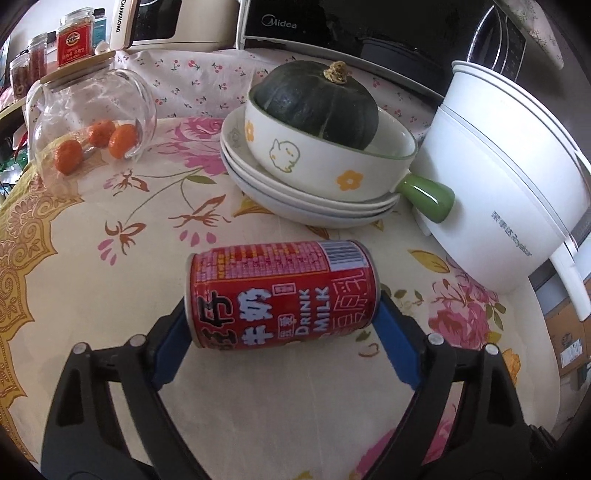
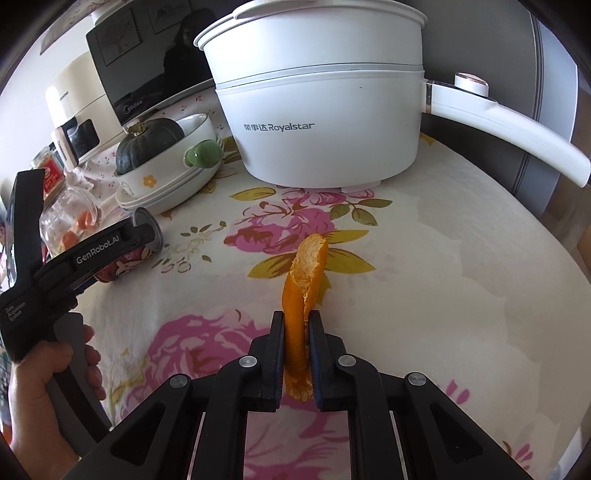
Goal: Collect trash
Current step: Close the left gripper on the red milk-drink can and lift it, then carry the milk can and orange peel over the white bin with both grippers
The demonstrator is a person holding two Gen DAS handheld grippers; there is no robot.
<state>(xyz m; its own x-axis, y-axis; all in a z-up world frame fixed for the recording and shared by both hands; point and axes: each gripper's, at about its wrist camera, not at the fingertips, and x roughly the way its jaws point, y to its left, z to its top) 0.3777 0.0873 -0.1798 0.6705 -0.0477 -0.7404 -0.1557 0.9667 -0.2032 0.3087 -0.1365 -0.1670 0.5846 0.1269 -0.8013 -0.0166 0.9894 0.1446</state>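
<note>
A red milk drink can lies sideways between the blue pads of my left gripper, which is shut on its two ends, just above the flowered tablecloth. The can also shows in the right wrist view, partly hidden by the left gripper. My right gripper is shut on a strip of orange peel that sticks up and forward from between its pads, over the table.
A white Royalstar electric pot with a long handle stands at the back. A green pumpkin sits in a flowered bowl on stacked plates. A tilted glass jar holds small oranges. A microwave and jars stand behind.
</note>
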